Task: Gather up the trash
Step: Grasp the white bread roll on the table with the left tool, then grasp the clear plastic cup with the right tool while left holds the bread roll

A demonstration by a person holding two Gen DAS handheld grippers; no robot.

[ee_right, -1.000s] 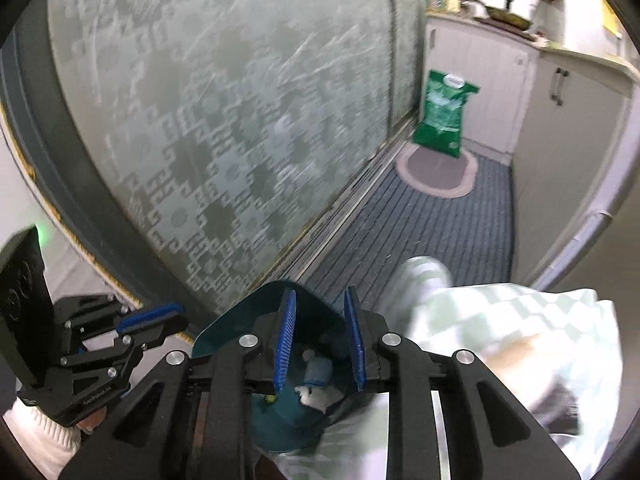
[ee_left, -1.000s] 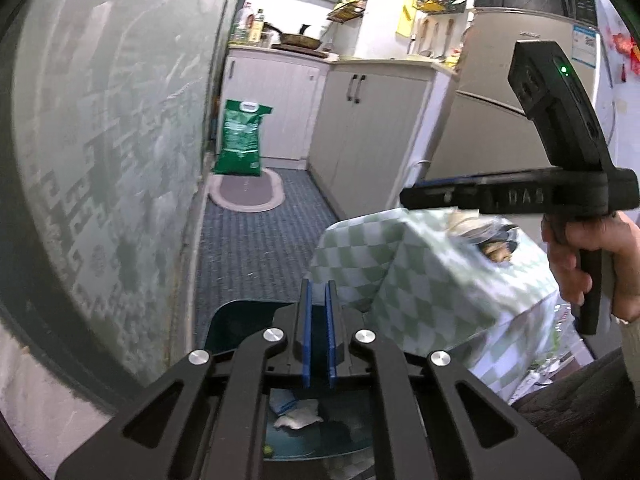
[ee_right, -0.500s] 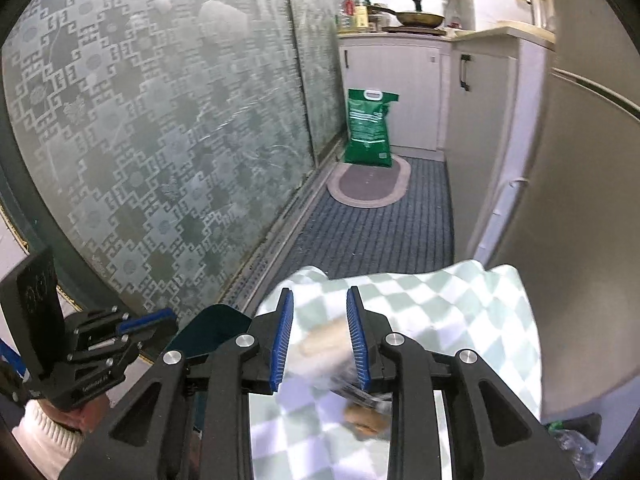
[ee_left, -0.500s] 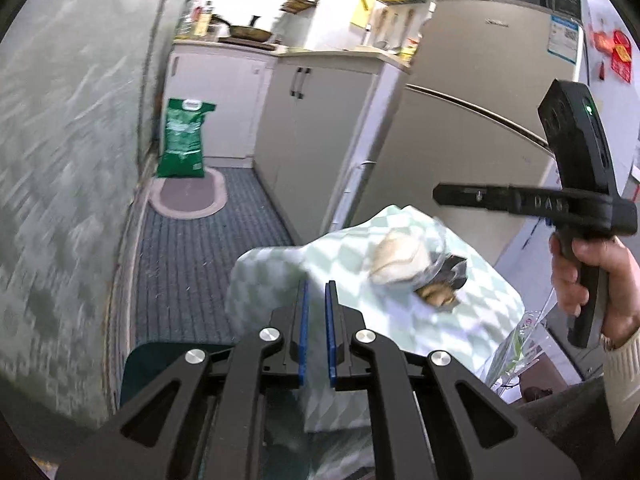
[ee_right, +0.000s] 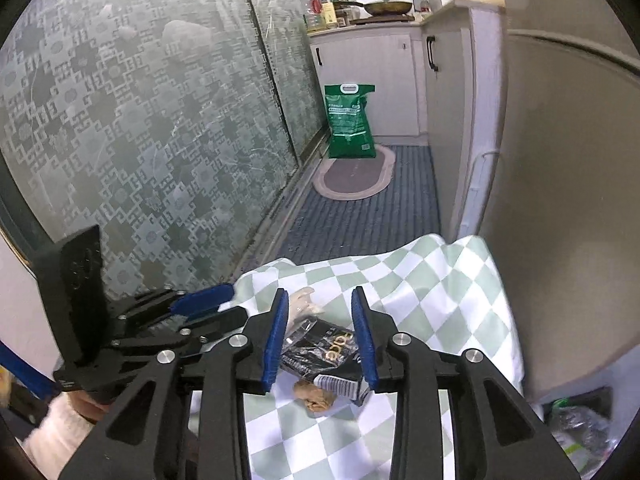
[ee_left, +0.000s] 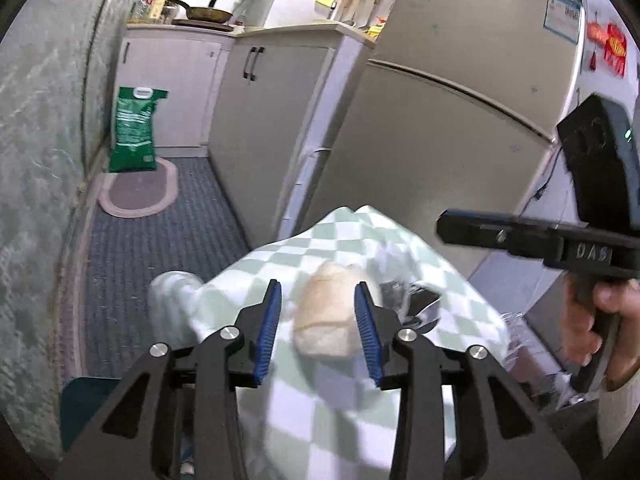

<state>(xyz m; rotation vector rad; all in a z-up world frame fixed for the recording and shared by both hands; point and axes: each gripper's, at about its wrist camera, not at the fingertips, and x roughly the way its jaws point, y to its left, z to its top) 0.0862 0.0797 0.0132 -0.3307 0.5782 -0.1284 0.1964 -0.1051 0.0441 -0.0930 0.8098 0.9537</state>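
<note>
A small table with a green-and-white checked cloth [ee_left: 344, 240] carries trash. A crumpled pale wad [ee_left: 326, 316] lies between the open fingers of my left gripper [ee_left: 318, 336], not gripped. Beside it lies a black snack wrapper [ee_right: 324, 356] with a brown crumb [ee_right: 316, 398] in front; both sit between the open fingers of my right gripper [ee_right: 320, 340]. The wad also shows in the right wrist view [ee_right: 302, 304]. The right gripper body [ee_left: 540, 240] shows at the right of the left wrist view, and the left gripper [ee_right: 192, 312] at the left of the right wrist view.
A teal bin [ee_left: 86, 400] stands low left beside the table. A frosted patterned glass door [ee_right: 140, 128] runs along the left. A fridge [ee_left: 460, 92] and white cabinets [ee_left: 264, 92] stand to the right. A green sack [ee_right: 350, 120] and an oval mat [ee_right: 352, 172] lie on the far floor.
Both grippers swung from over the teal bin to over the table and came down close to the trash. The left gripper opened from shut; the right opened wider.
</note>
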